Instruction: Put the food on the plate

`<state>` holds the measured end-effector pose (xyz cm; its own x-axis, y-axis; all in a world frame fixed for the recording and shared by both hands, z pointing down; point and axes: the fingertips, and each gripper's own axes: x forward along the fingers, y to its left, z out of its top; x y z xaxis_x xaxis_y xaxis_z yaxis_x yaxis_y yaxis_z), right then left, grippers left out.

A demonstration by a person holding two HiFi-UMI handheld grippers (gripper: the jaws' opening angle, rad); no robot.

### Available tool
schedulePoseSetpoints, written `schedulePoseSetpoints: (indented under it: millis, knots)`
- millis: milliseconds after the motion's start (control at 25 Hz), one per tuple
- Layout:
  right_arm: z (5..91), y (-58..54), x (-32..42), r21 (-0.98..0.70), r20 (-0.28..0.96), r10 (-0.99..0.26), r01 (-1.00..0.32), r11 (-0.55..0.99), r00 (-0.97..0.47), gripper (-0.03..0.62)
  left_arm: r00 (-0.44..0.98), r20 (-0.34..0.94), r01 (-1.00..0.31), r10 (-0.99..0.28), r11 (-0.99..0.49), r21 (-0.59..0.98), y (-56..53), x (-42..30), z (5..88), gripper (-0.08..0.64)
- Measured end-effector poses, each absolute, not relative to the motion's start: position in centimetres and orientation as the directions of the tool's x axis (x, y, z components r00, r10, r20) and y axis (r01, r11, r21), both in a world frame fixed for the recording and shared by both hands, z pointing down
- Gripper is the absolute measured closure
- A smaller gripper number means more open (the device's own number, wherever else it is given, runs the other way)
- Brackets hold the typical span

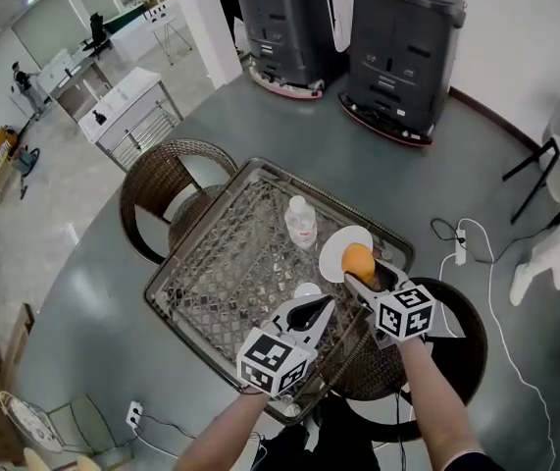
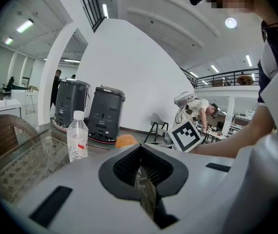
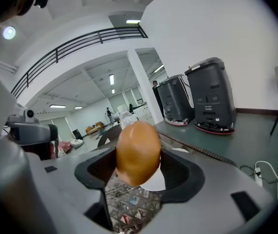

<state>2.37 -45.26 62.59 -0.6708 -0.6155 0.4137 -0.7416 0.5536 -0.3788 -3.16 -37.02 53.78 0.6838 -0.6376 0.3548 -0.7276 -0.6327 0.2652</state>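
Note:
An orange-brown bun point(image 1: 359, 261) hangs just over the white plate point(image 1: 330, 248) on the glass-topped wicker table point(image 1: 223, 263). My right gripper point(image 1: 363, 275) is shut on it. In the right gripper view the bun point(image 3: 138, 152) fills the gap between the jaws, with the plate point(image 3: 154, 183) showing below it. My left gripper point(image 1: 314, 312) hovers to the left of it, near the table's front edge, jaws shut and empty point(image 2: 143, 179). From there the bun point(image 2: 125, 141) peeks over the jaws.
A clear water bottle point(image 1: 301, 222) stands just left of the plate. A small white round thing point(image 1: 307, 289) lies by the left gripper's tip. Wicker chairs point(image 1: 167, 180) flank the table. Two dark grey machines point(image 1: 397, 42) stand behind it. A power strip point(image 1: 460, 248) lies on the floor at right.

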Motion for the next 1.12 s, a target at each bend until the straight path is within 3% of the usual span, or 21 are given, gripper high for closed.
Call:
schedulePoseSetpoints:
  millis: [640,1120]
  knots:
    - [72.0,-49.5,-0.1,-0.305,0.627,-0.487,-0.767,0.564,-0.608,0.301,0.665,0.434,-0.744,-0.607,-0.588,0.317,-38.0,-4.3,58.2,0.552]
    - [74.2,-49.9,-0.6,-0.293,0.686,-0.435,-0.769,0.568,-0.583,0.301,0.655,0.458,-0.753,-0.601,-0.57,0.329,-37.2,-4.2,59.0,0.553]
